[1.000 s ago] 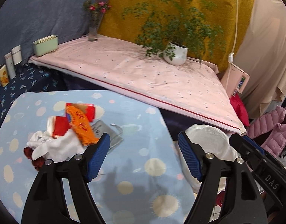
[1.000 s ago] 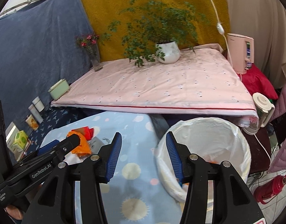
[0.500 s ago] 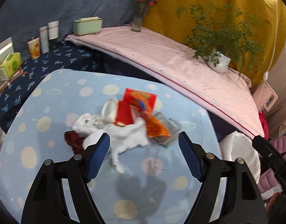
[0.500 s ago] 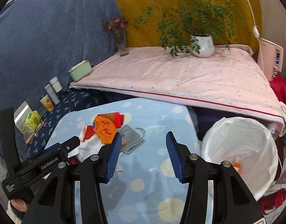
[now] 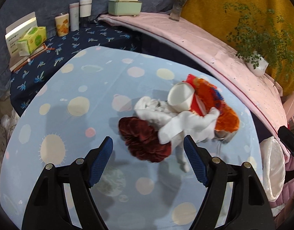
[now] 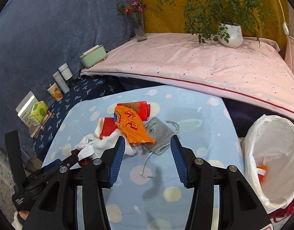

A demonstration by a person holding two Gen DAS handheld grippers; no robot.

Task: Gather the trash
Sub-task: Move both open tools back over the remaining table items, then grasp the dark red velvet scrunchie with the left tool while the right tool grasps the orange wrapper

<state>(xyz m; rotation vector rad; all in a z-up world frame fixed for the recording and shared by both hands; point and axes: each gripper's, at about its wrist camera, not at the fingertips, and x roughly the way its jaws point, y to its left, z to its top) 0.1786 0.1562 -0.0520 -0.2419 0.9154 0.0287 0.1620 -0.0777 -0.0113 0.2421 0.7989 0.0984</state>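
While both stand apart and empty, left tool (image 5: 148, 151) and right tool (image 6: 148, 153) overlook the trash pile (image 6: 125, 128)

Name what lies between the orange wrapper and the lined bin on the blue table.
A grey drawstring pouch beside the orange wrapper, then bare tablecloth up to the bin, seen in the right wrist view.

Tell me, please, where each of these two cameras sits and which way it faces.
Left wrist: rides the left gripper, looking down between open jaws at the dark red cloth and white cloth on the blue table.
Right wrist: rides the right gripper, looking down between open jaws at the orange wrapper, grey pouch and lined bin; the left gripper shows lower left.
Both share the trash pile, table and potted plant.
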